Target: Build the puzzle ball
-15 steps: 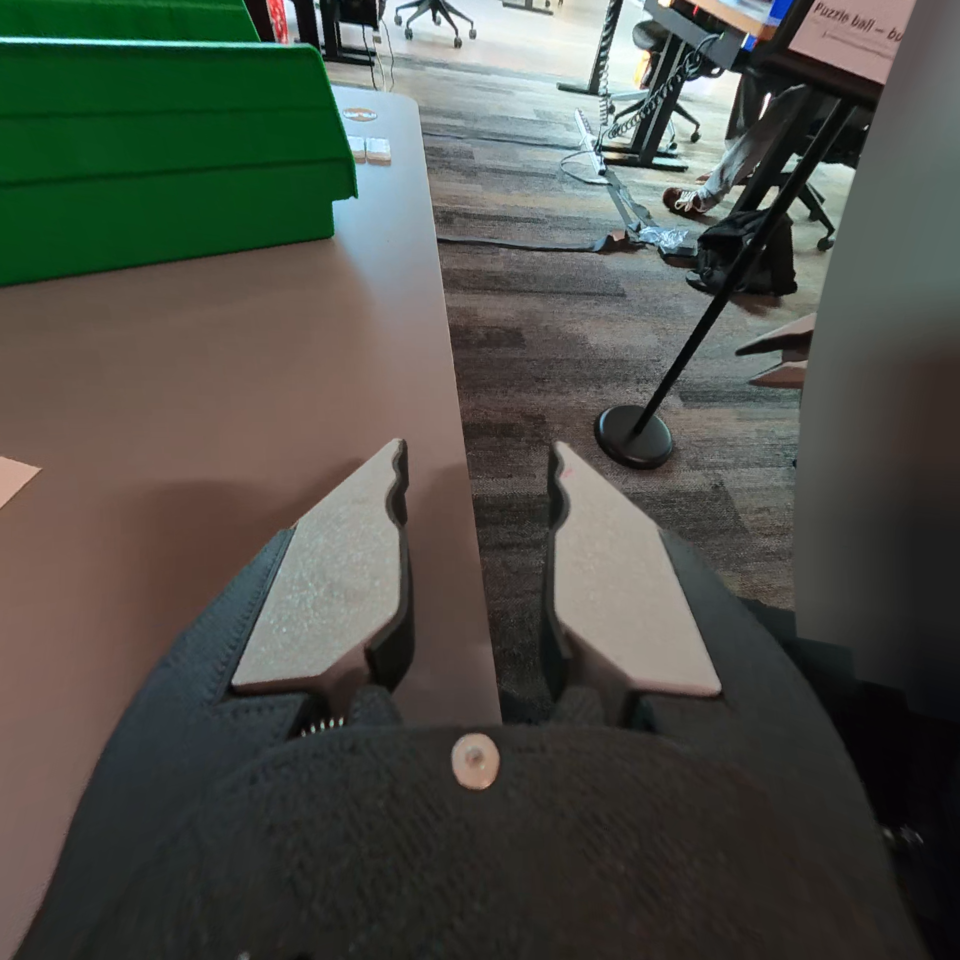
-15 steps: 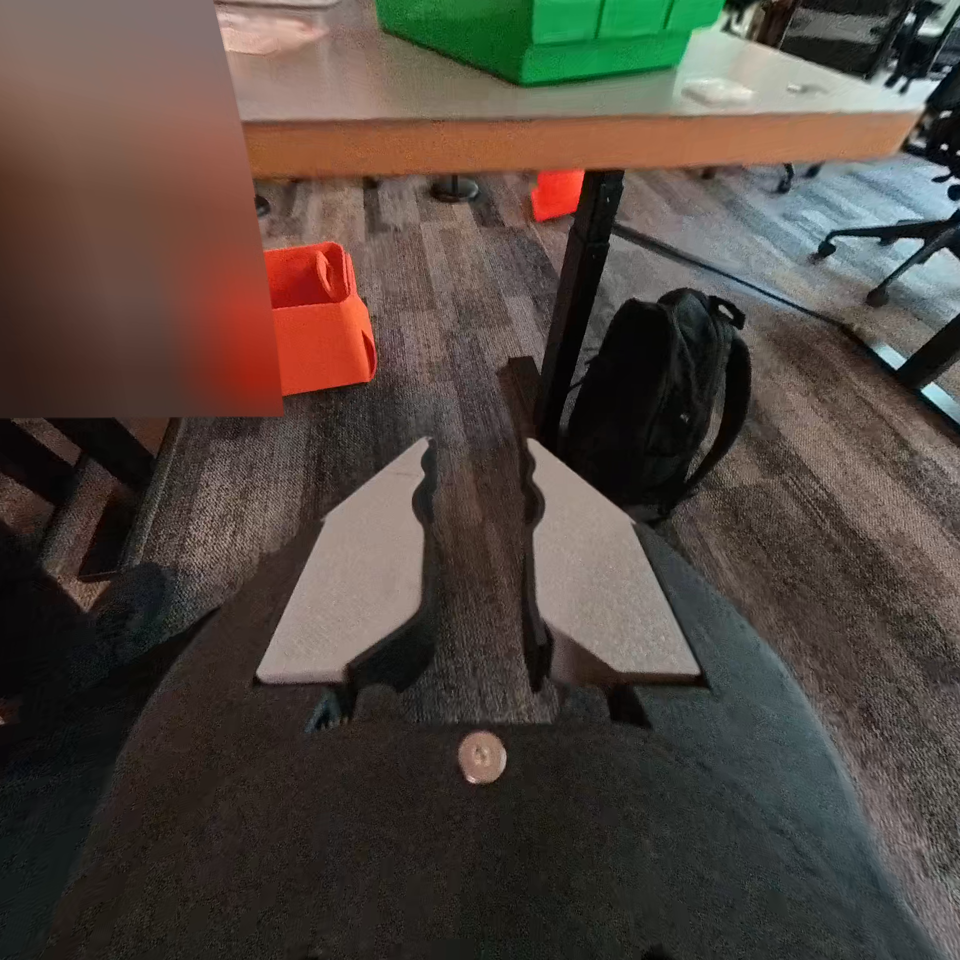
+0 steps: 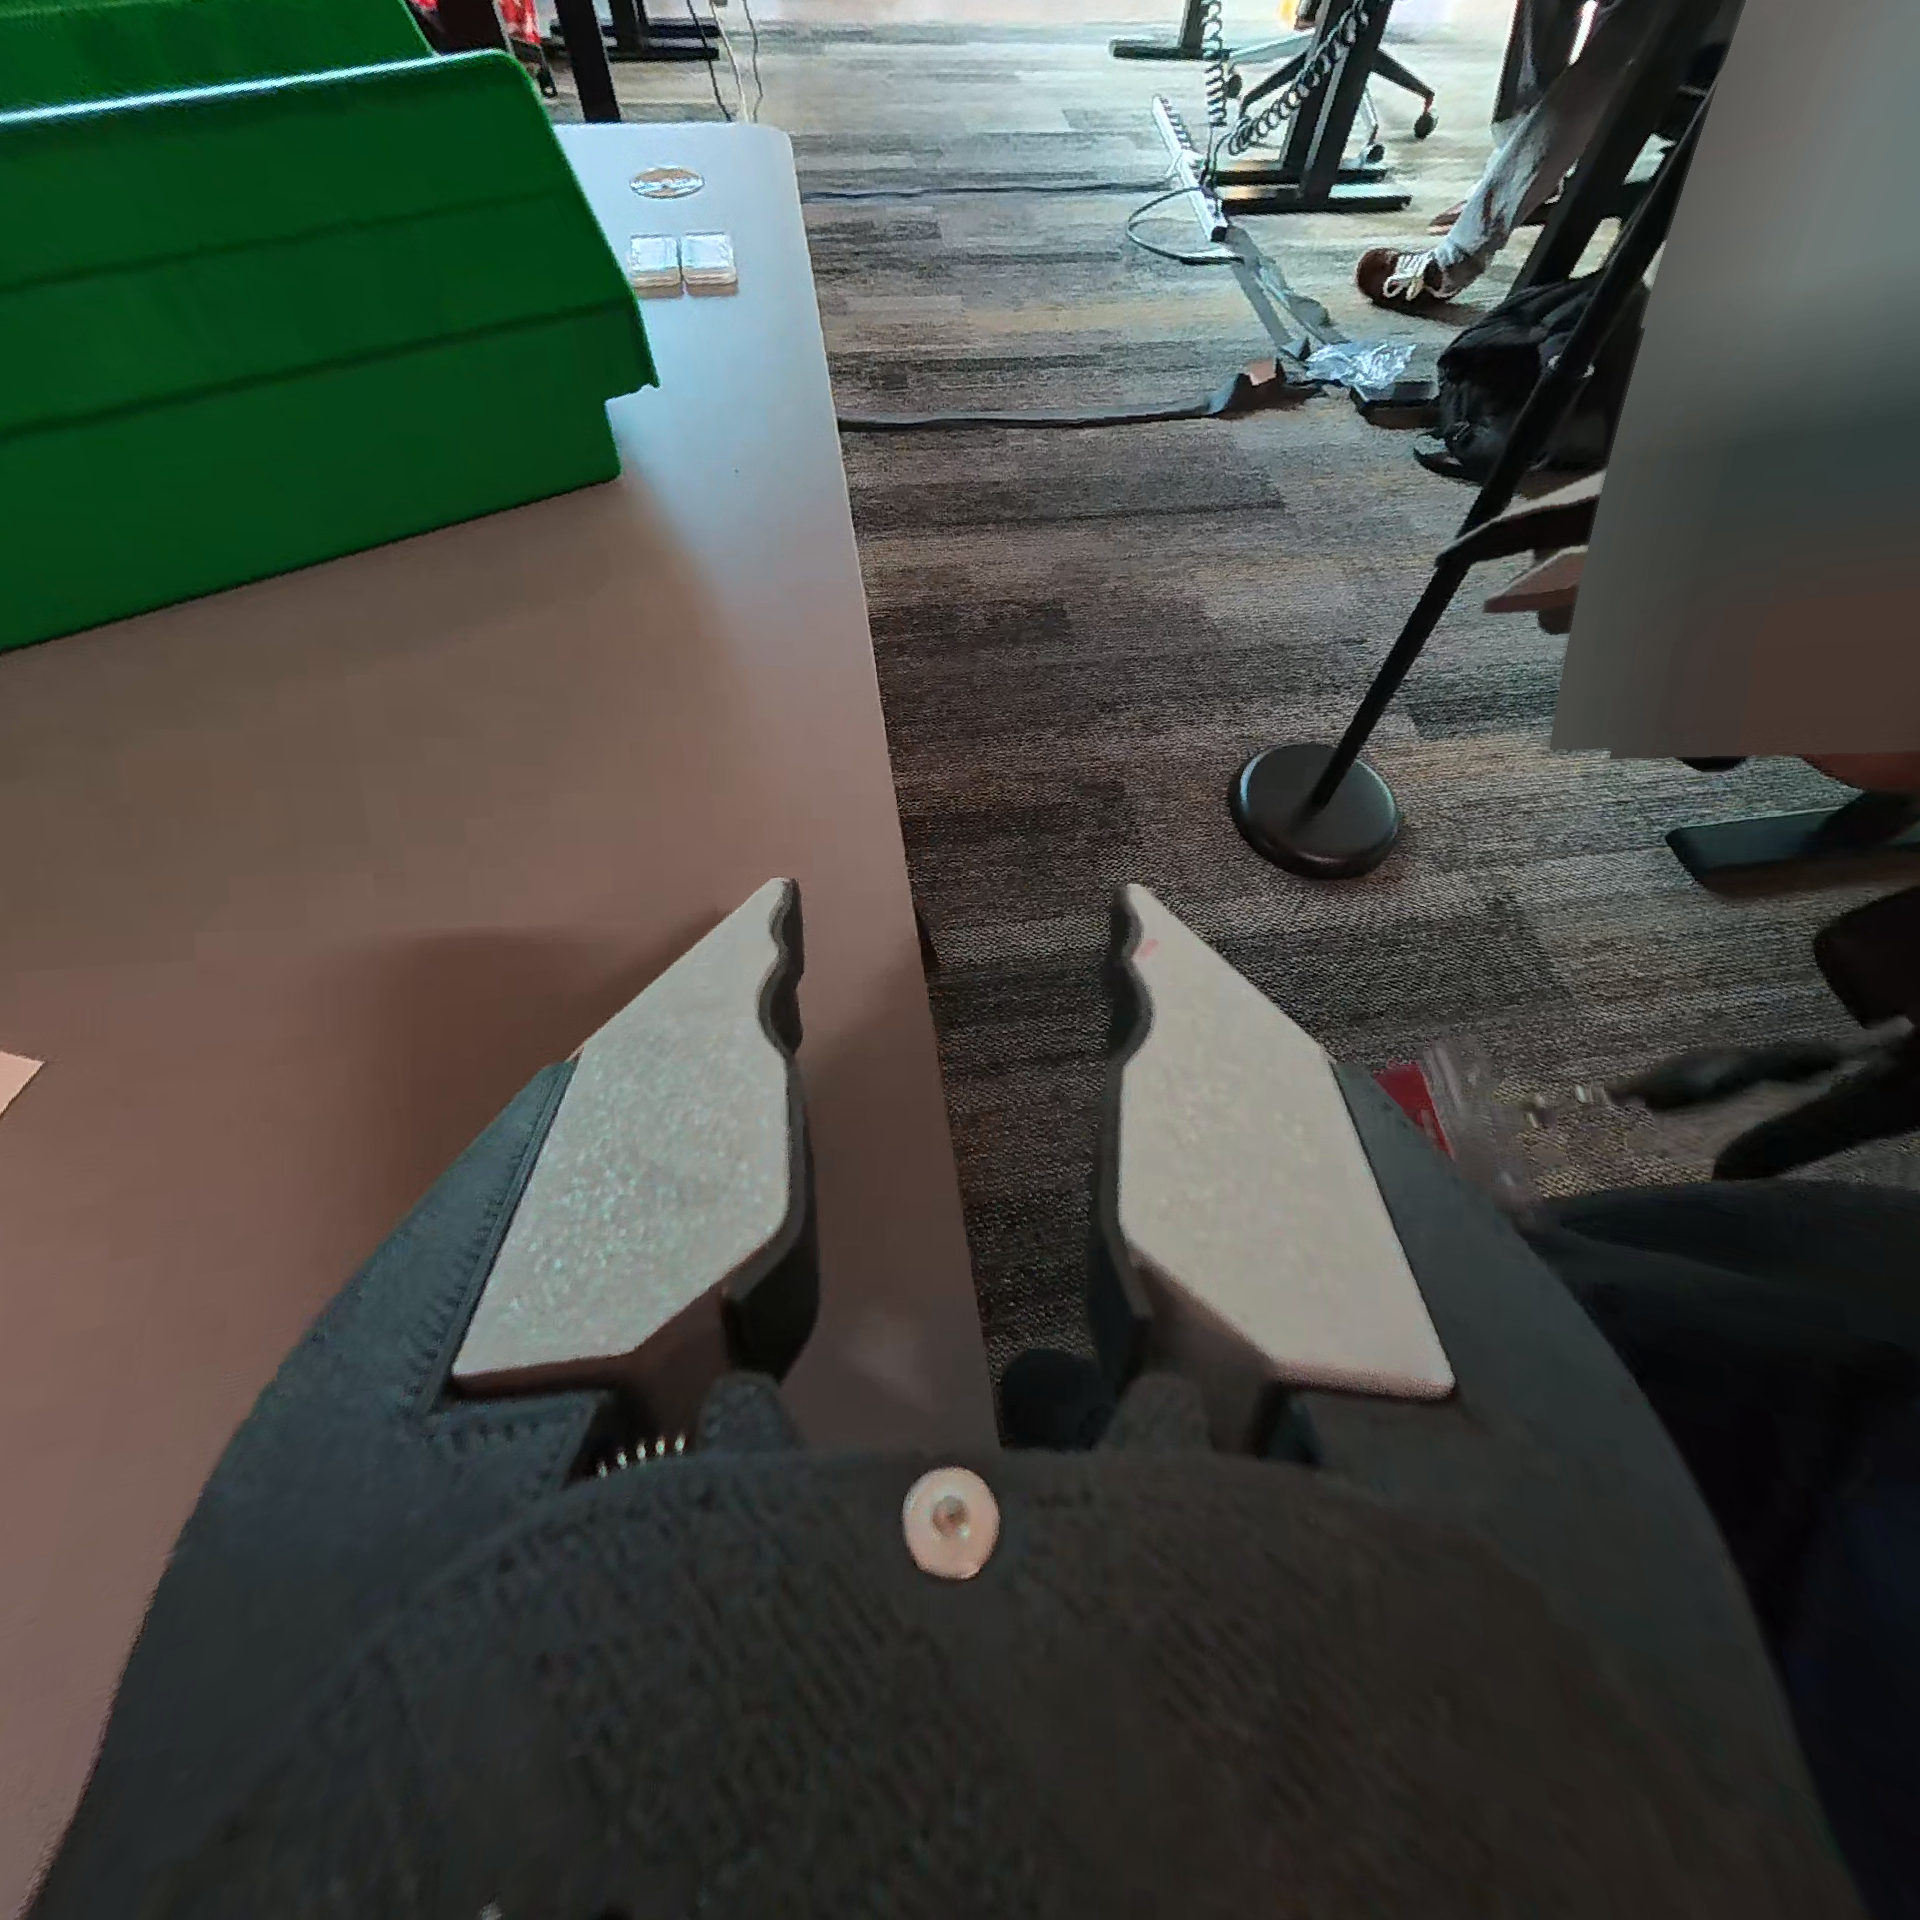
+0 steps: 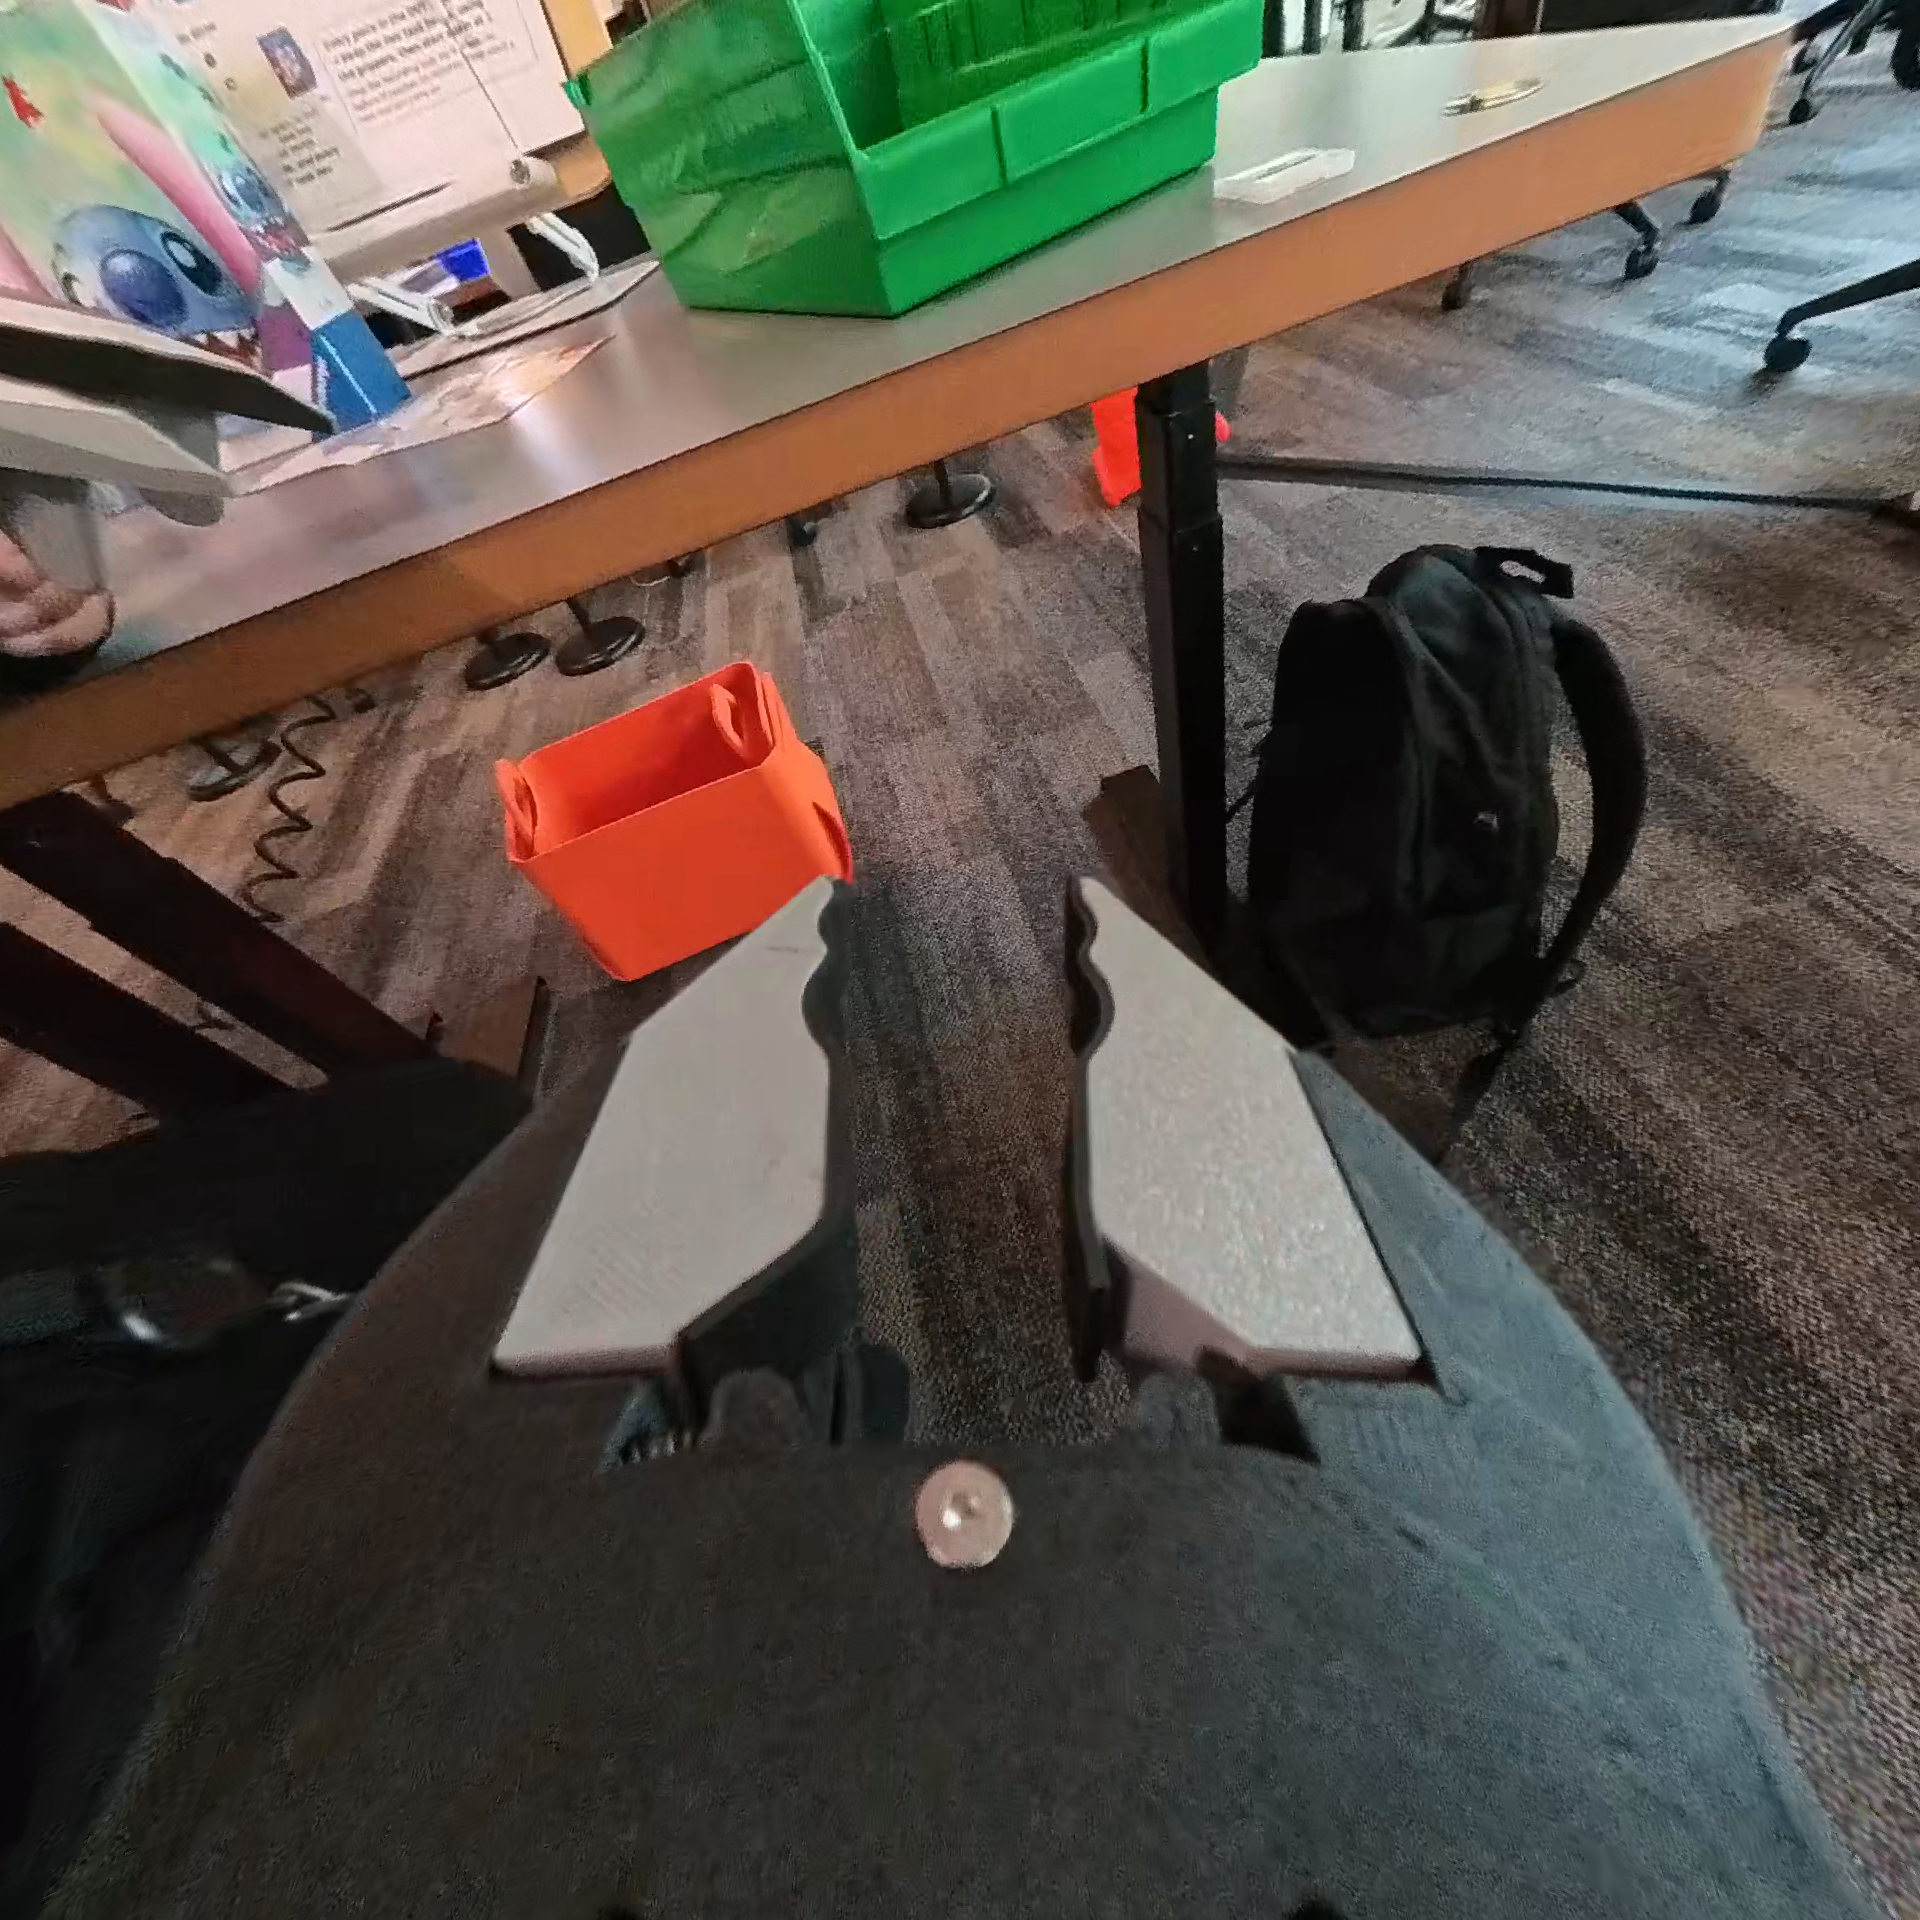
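My left gripper (image 3: 954, 914) is open and empty, held over the right edge of the brown table (image 3: 416, 790). My right gripper (image 4: 951, 914) is open and empty, held low over the carpet in front of the table (image 4: 727, 384). A colourful cartoon-printed box (image 4: 156, 218) stands on the table at the far left of the right wrist view, and printed sheets (image 4: 478, 384) lie beside it. No puzzle ball or loose piece shows clearly in either view.
Green bins stand on the table (image 3: 270, 312) (image 4: 894, 156). Two small white blocks (image 3: 683, 260) lie near the far corner. On the floor are an orange bin (image 4: 665, 821), a black backpack (image 4: 1423, 790), a black table leg (image 4: 1179, 644) and a stand base (image 3: 1314, 810). The gap from one gripper's tips to the other's is roughly 30 centimetres.
My right gripper has swung up and to the left, so the tabletop and the box now show and the orange bin sits nearer the middle. My left gripper has shifted only slightly.
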### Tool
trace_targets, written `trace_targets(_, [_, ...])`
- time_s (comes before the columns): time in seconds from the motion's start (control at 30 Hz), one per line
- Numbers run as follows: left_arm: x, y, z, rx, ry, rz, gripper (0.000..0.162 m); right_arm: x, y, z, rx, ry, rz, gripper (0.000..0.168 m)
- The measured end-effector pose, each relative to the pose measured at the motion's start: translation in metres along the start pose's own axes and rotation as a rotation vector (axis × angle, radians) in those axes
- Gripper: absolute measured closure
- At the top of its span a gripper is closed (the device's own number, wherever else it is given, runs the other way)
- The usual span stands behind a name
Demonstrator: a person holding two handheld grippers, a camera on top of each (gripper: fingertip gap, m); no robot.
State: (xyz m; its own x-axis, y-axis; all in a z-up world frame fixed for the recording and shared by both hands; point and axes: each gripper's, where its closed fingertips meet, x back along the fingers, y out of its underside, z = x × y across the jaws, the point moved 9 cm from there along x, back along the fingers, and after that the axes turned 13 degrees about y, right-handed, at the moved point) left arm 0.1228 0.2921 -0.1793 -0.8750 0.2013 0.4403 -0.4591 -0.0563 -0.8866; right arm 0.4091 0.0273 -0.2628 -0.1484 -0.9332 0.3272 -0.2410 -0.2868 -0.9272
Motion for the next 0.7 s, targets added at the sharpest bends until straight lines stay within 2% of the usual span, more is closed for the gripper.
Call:
trace_targets(0.17, [0.001,-0.002,0.006,-0.071,0.031,0.025,0.105,0.008,-0.004,-0.012,0.159,0.143,0.022,0.126])
trace_targets(0.27, [0.007,-0.004,0.008,-0.096,0.003,0.079,0.115,0.012,-0.010,-0.012,0.279,0.276,0.069,0.125])
trace_targets(0.33, [0.008,-0.004,0.005,-0.073,-0.022,0.089,0.114,0.030,-0.022,-0.014,0.350,0.370,0.084,0.132])
trace_targets(0.43, [0.010,-0.003,0.002,-0.033,-0.008,0.101,0.110,0.098,-0.043,-0.031,0.420,0.536,0.132,0.130])
trace_targets(0.5, [0.010,-0.003,-0.001,0.005,0.015,0.106,0.109,0.156,-0.042,-0.052,0.392,0.567,0.105,0.125])
trace_targets(0.6, [0.009,-0.002,-0.002,0.056,0.036,0.100,0.107,0.241,-0.014,-0.097,0.206,0.496,0.029,0.106])
trace_targets(0.7, [0.010,-0.002,-0.003,0.064,0.027,0.100,0.108,0.299,0.040,-0.144,0.062,0.429,0.004,0.108])
